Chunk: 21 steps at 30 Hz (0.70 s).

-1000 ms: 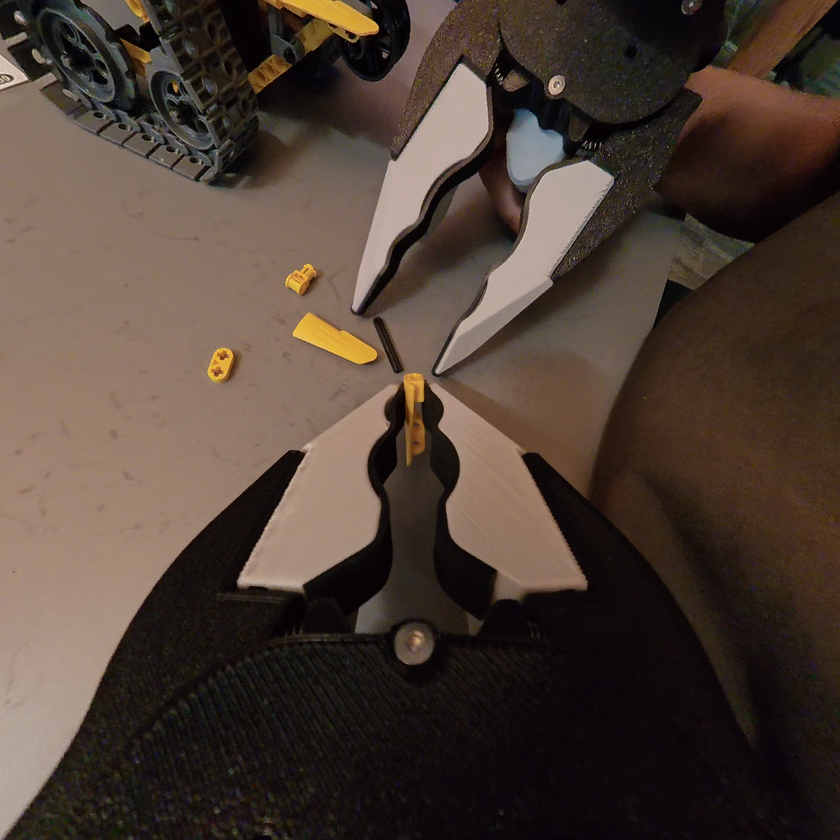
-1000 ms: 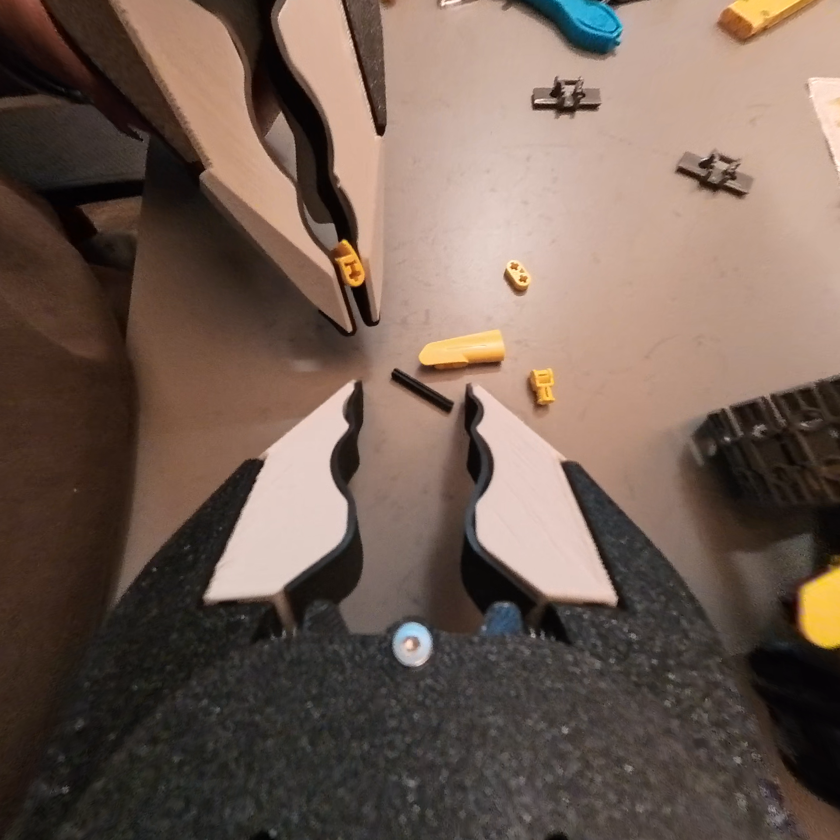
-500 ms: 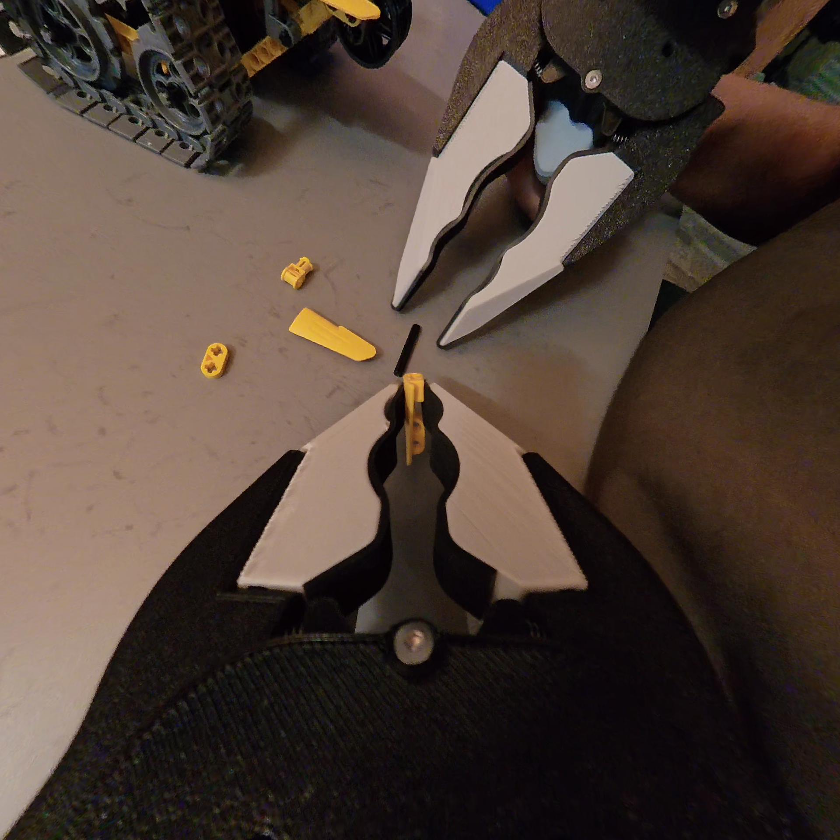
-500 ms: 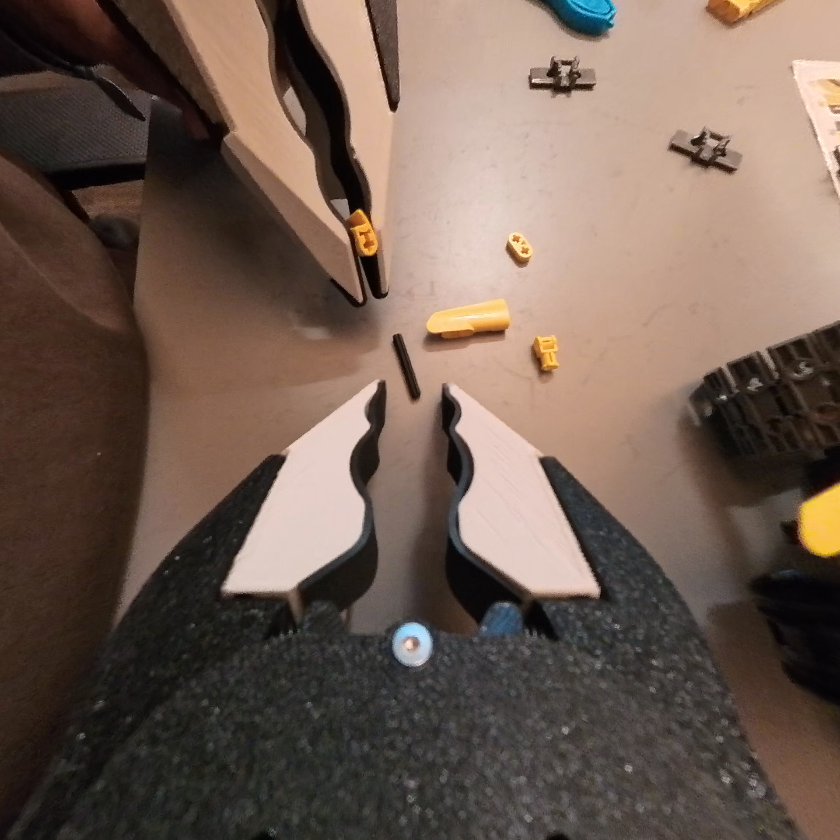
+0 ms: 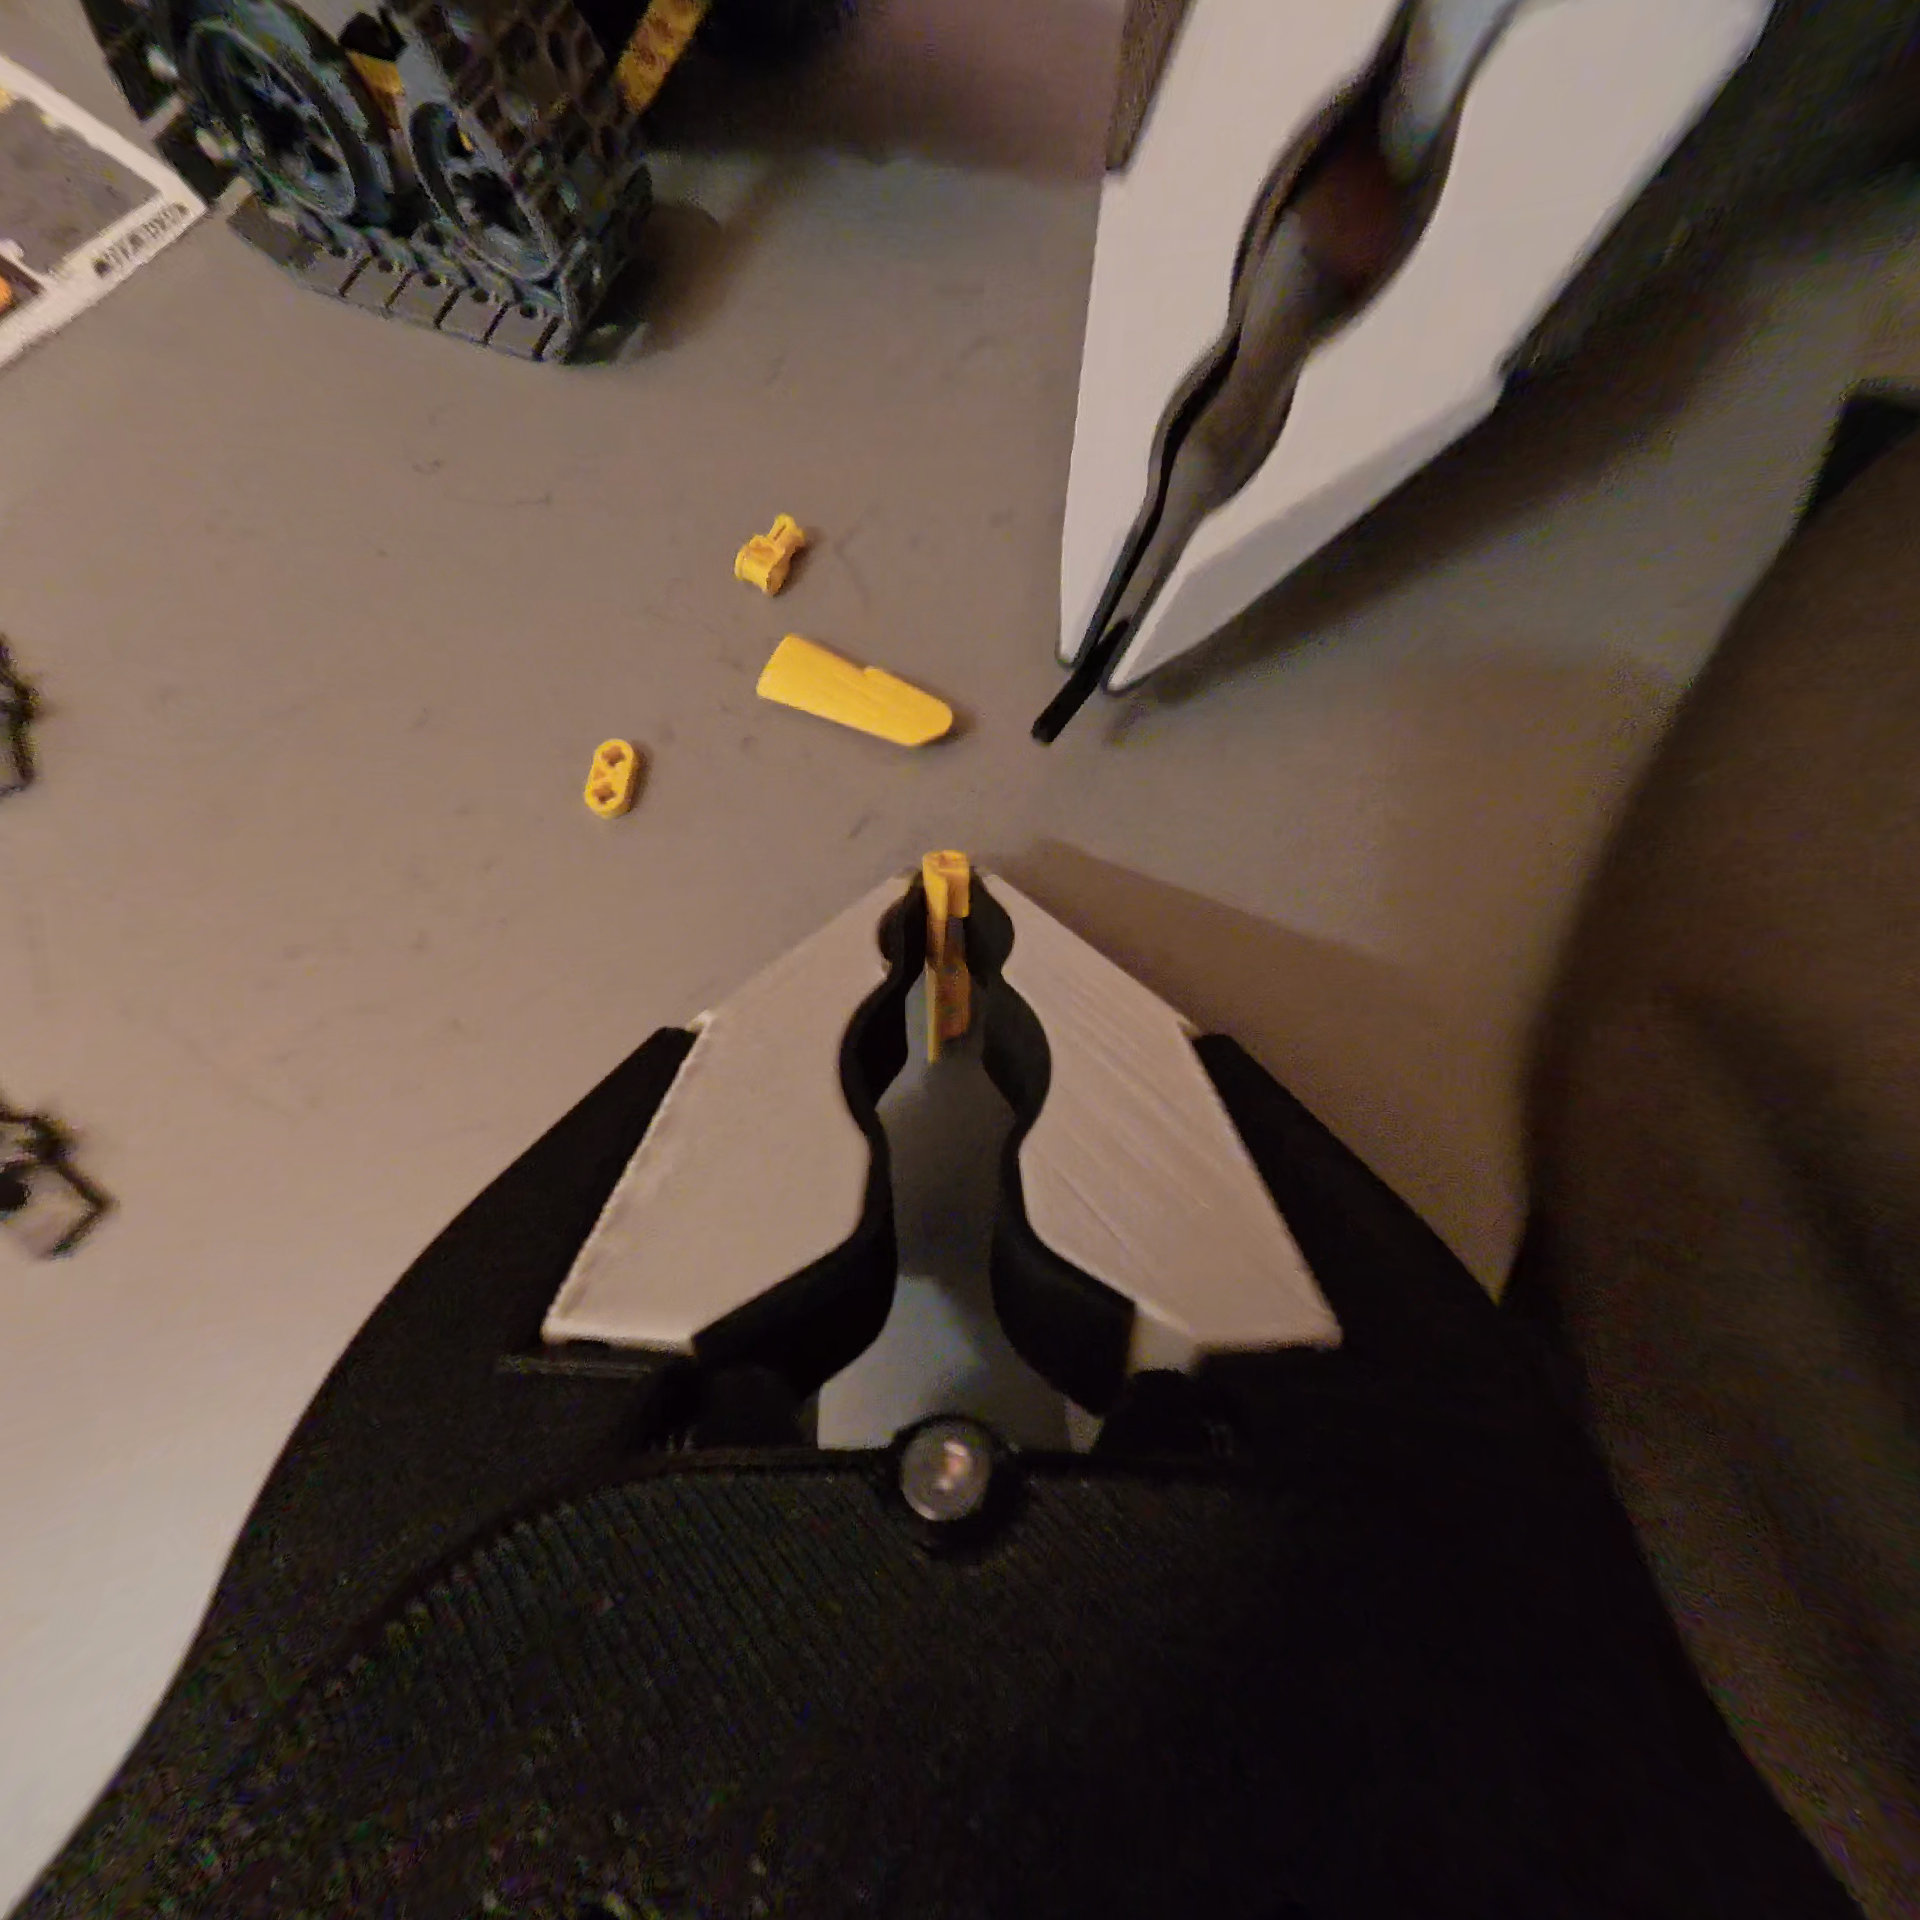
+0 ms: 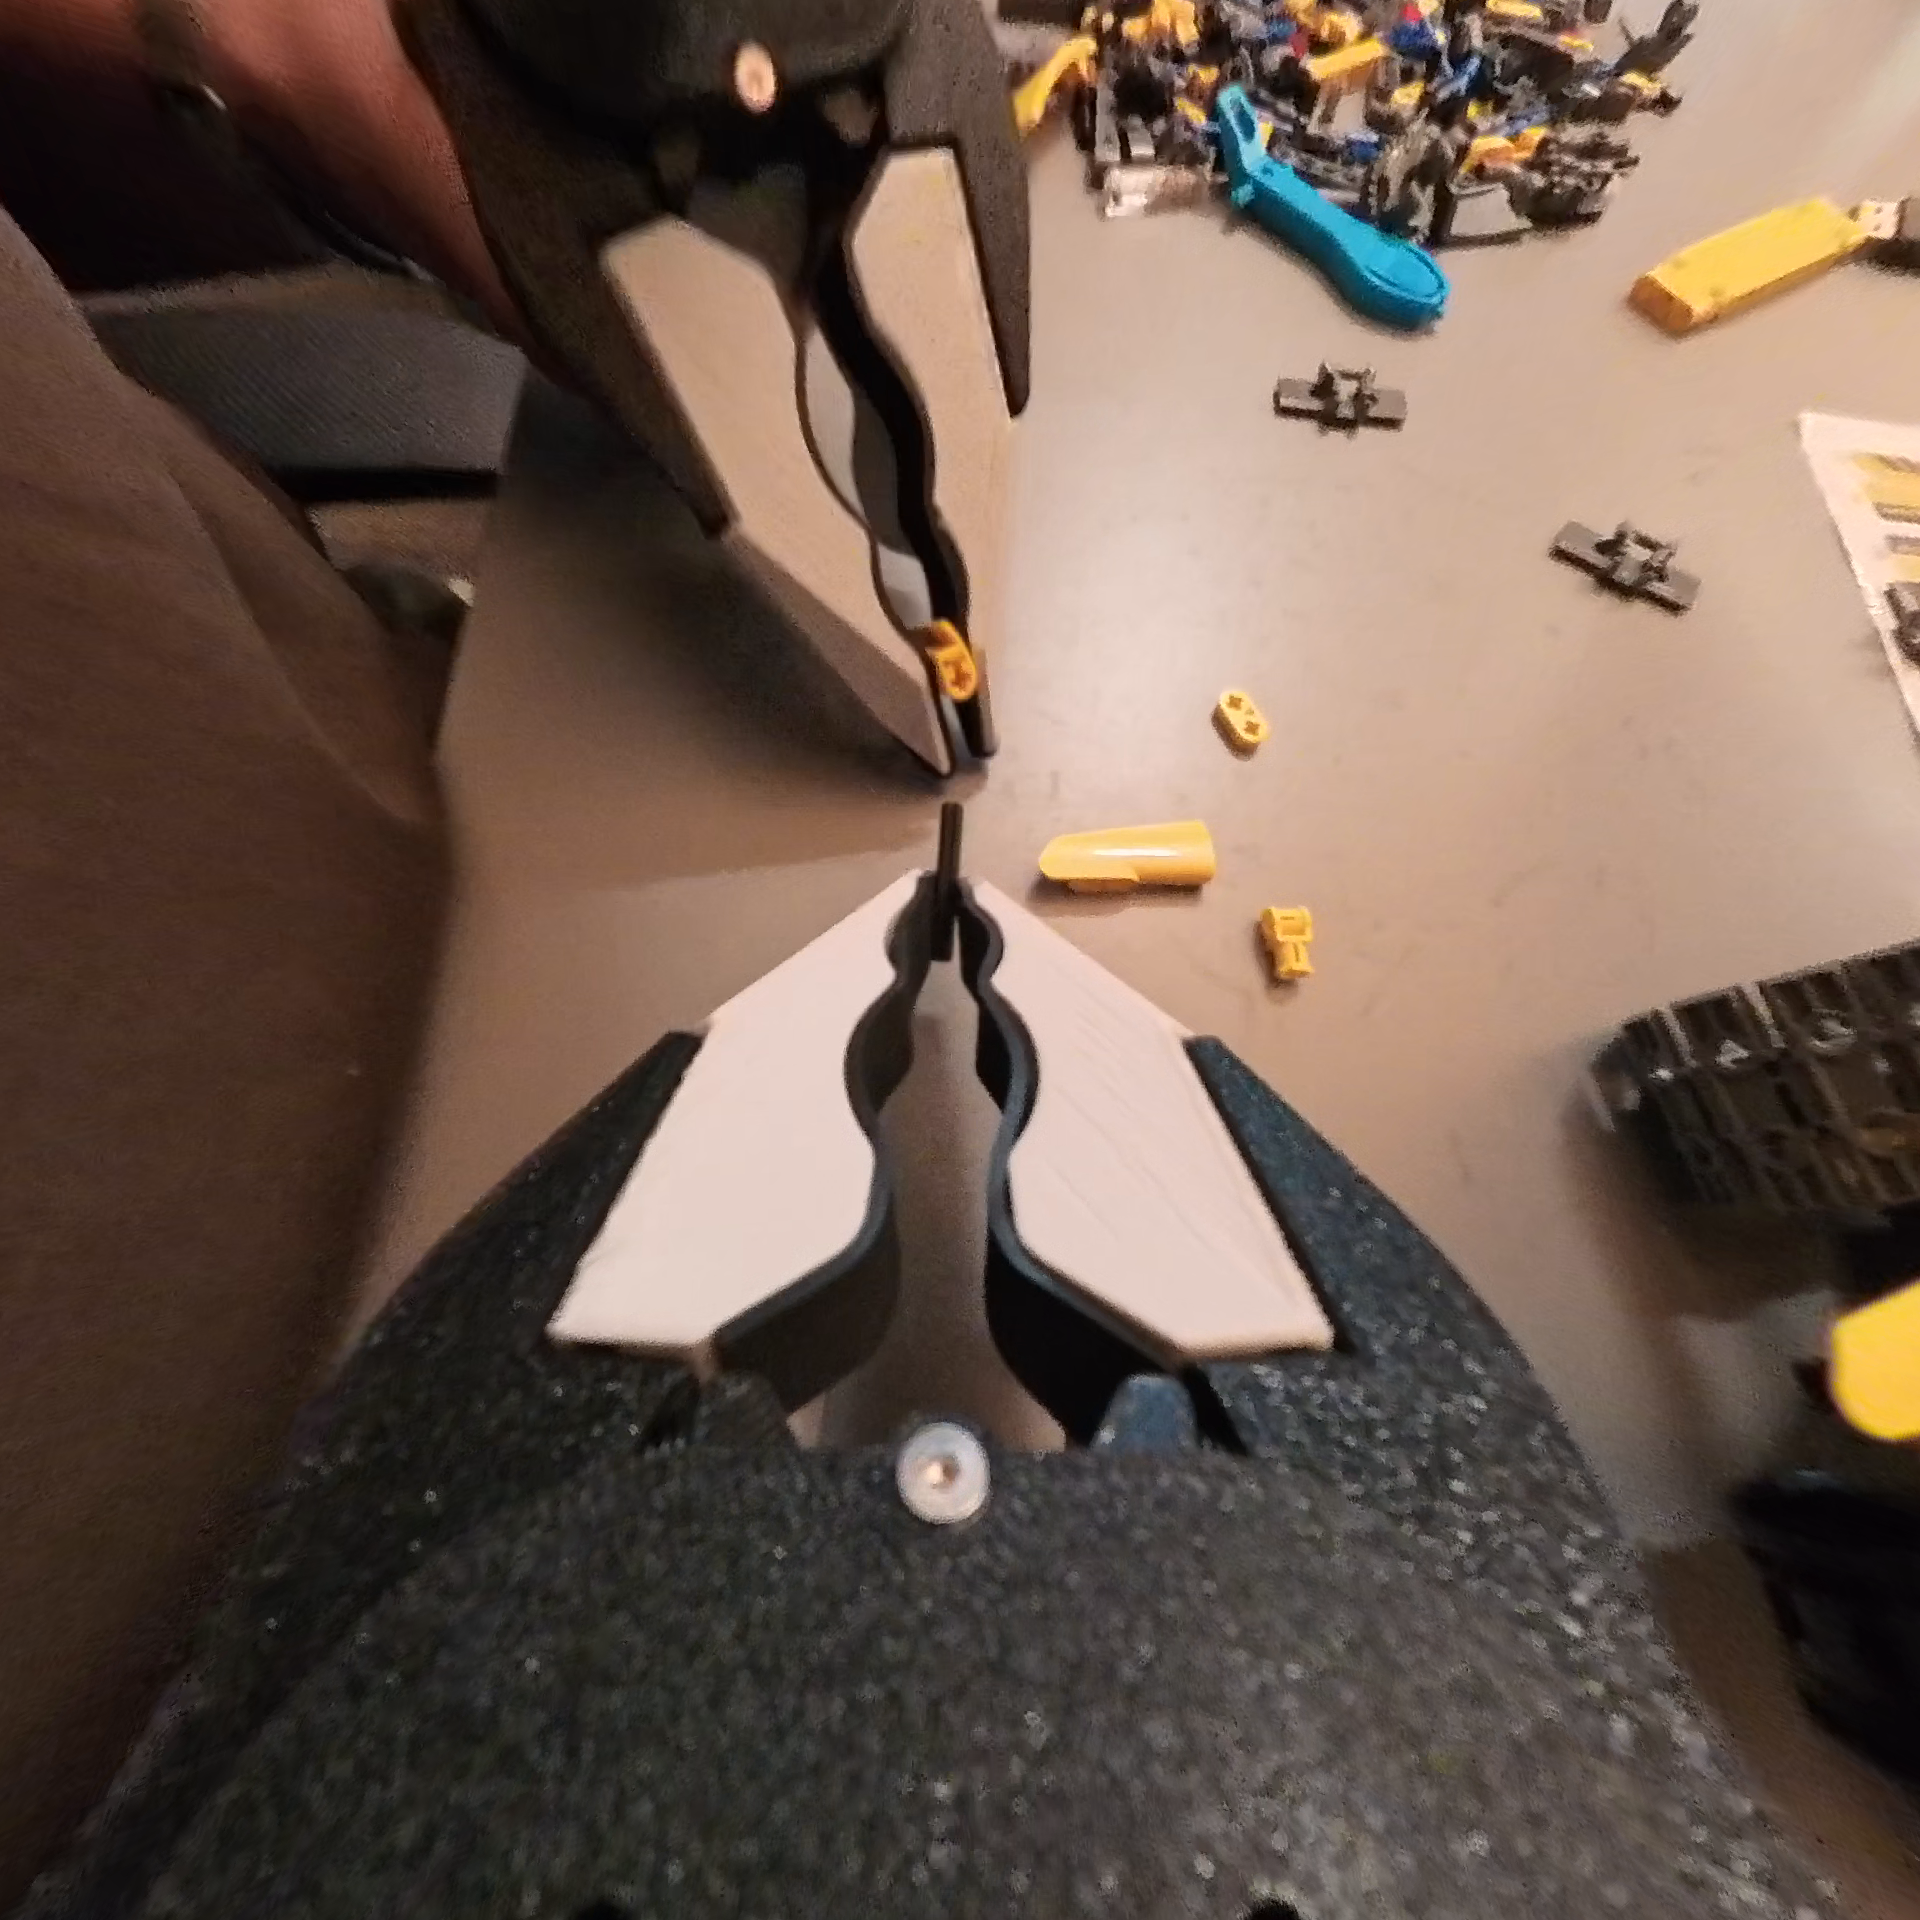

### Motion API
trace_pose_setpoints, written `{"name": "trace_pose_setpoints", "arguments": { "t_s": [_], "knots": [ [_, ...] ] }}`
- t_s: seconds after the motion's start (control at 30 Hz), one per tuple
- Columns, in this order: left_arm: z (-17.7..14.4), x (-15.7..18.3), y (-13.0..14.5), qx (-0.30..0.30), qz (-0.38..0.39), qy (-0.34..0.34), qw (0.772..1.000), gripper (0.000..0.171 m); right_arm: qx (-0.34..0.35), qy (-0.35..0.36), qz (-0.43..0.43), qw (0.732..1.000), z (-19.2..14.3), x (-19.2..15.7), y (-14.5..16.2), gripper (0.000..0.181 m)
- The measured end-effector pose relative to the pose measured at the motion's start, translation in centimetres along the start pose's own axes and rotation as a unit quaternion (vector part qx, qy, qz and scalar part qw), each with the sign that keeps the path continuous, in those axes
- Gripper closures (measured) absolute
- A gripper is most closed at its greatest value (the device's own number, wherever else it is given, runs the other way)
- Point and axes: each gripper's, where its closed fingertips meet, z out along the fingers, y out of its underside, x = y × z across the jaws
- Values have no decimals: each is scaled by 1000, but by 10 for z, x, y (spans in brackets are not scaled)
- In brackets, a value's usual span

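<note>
Left tongs pinch yellow connector; right tongs pinch black axle.

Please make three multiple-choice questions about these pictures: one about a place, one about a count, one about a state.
1. Where is the black pin?
A. on the table
B. in the right claw
C. on the leaflet

2. How many yellow pieces lie loose between the claws and the tracked model?
A. one
B. three
C. six

3. The left claw is:
A. shut on a yellow piece
B. wide open
C. empty

Key: B, the pin sticks out between its tips; B, wedge, oval link, connector; A, the piece is pinched at its tips.
</note>
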Motion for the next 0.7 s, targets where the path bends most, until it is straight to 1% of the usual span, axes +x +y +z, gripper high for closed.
{"name": "trace_pose_setpoints", "arguments": {
  "t_s": [0.03,0.1,0.3,0.43,0.53,0.7],
  "knots": [
    [1,-1,3,-9,30,-13,999,168,6,-12,11,1000,0,-2,-2,179],
    [1,2,2,-4,73,-24,997,168,4,-27,29,999,2,-3,-3,179],
    [3,3,1,-9,131,-42,990,168,-14,-64,57,996,13,-8,-6,179],
    [3,3,1,-32,181,-66,981,167,-11,-87,74,993,12,-11,-10,179],
    [3,4,1,-52,205,-72,975,167,-12,-88,77,993,7,-7,-14,179],
    [3,4,1,-65,224,-71,970,167,-43,-101,77,991,9,-8,-11,179]
  ]
}}
